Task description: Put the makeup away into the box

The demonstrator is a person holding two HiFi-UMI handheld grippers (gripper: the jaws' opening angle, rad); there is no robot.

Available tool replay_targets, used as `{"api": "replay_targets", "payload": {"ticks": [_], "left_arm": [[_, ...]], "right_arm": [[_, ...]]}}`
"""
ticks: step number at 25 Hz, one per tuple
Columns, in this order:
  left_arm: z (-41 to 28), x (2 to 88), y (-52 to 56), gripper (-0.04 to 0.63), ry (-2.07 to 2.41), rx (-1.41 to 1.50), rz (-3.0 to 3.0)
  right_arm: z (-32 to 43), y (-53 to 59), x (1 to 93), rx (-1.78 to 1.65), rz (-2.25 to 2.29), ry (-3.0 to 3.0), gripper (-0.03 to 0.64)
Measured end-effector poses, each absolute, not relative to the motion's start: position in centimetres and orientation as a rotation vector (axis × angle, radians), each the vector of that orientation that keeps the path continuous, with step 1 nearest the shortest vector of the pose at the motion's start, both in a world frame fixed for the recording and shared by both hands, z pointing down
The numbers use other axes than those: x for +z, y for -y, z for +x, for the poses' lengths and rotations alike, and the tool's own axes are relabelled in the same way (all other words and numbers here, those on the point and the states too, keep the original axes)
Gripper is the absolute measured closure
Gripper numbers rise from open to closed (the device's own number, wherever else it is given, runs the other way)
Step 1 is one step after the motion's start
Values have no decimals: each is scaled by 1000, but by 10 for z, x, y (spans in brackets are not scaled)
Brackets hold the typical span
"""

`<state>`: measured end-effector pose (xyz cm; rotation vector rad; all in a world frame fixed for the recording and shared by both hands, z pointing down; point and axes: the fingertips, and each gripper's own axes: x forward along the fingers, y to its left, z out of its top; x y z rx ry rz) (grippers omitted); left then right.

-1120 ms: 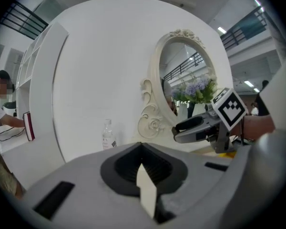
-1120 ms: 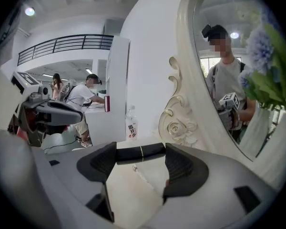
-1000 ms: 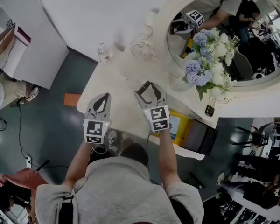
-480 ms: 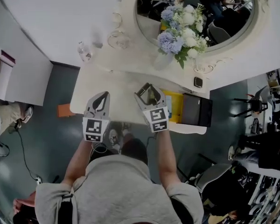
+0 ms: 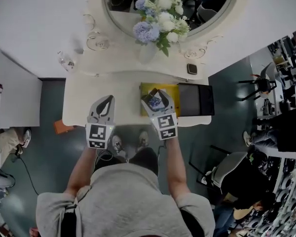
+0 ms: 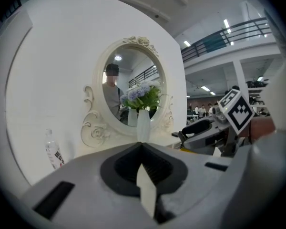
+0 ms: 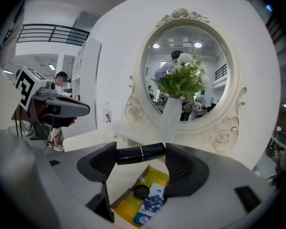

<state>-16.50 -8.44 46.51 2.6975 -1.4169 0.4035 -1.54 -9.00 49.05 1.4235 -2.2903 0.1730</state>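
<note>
1. Right gripper: jaws narrowed onto a black lipstick tube with a thin gold band at its middle. The tube lies crosswise between the pads, directly above the yellow box.
2. Yellow box: open, on the white dressing table. Inside the box are a round black compact and, just beside it, a blue-patterned packet.
3. Left gripper: jaws closed tip to tip with nothing between them. It is held left of the yellow box, well apart from it, over the table's front part.
4. Black case: flat on the table, its left edge against the right side of the yellow box.
5. White vase of blue and white flowers: behind the yellow box, in front of the oval mirror.
6. Clear plastic bottle: behind and far left of the yellow box.
7. Small dark item: behind and right of the yellow box; kind not discernible.
</note>
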Motion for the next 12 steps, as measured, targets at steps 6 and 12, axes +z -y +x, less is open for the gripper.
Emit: {"api": "replay_targets", "payload": {"ticks": [6, 12], "left_arm": [[-131, 482, 86, 595, 1378, 443, 2678], [-102, 515, 84, 594, 1368, 505, 2610]], "right_arm": [[22, 82, 520, 244, 1413, 2250, 290], [48, 81, 566, 301, 1321, 2214, 290]]}}
